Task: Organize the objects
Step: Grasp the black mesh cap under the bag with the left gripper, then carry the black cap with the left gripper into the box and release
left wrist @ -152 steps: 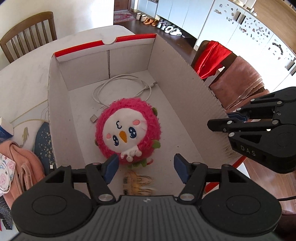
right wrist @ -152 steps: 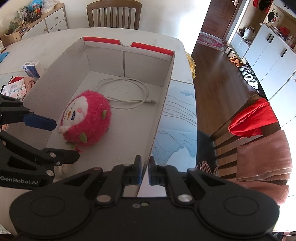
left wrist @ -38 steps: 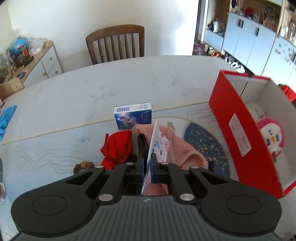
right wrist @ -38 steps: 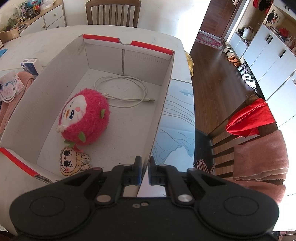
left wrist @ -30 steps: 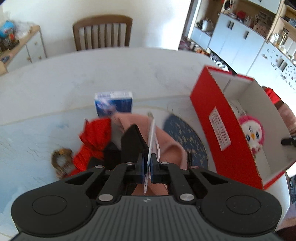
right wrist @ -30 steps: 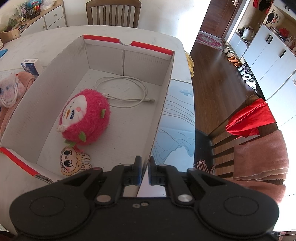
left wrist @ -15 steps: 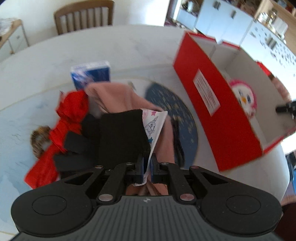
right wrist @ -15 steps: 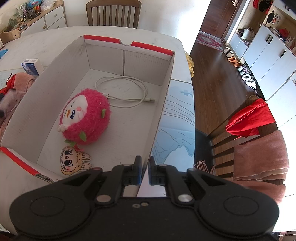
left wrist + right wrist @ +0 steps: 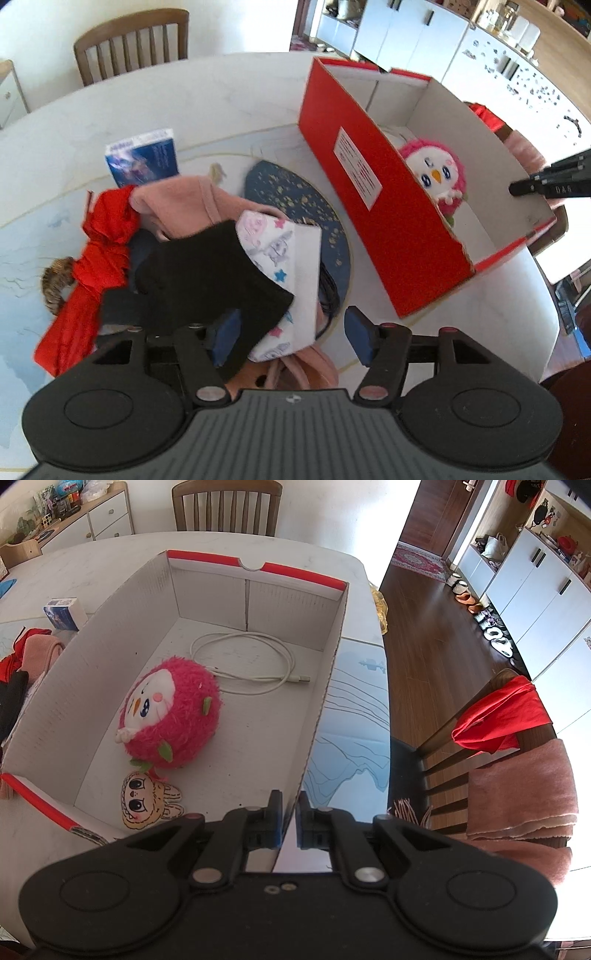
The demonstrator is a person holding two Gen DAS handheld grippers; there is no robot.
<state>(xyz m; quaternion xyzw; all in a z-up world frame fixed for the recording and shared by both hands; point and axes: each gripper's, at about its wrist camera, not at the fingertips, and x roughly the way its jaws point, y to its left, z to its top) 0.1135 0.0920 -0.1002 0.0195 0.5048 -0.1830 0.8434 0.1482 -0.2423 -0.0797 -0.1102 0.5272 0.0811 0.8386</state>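
We are filling the box [image 9: 325, 686]: 3 things lie inside, a pile [image 9: 207, 236] waits beside it. Our left gripper [image 9: 291, 332] is opening over the pouch [image 9: 291, 258]; our right gripper [image 9: 290, 823] is pinching the box wall.

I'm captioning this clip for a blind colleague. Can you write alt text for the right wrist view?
The right claw is shut on the near wall of an open white-lined box on a table. Inside the box lie a pink plush toy, a coiled white cable and a small cartoon bunny charm.
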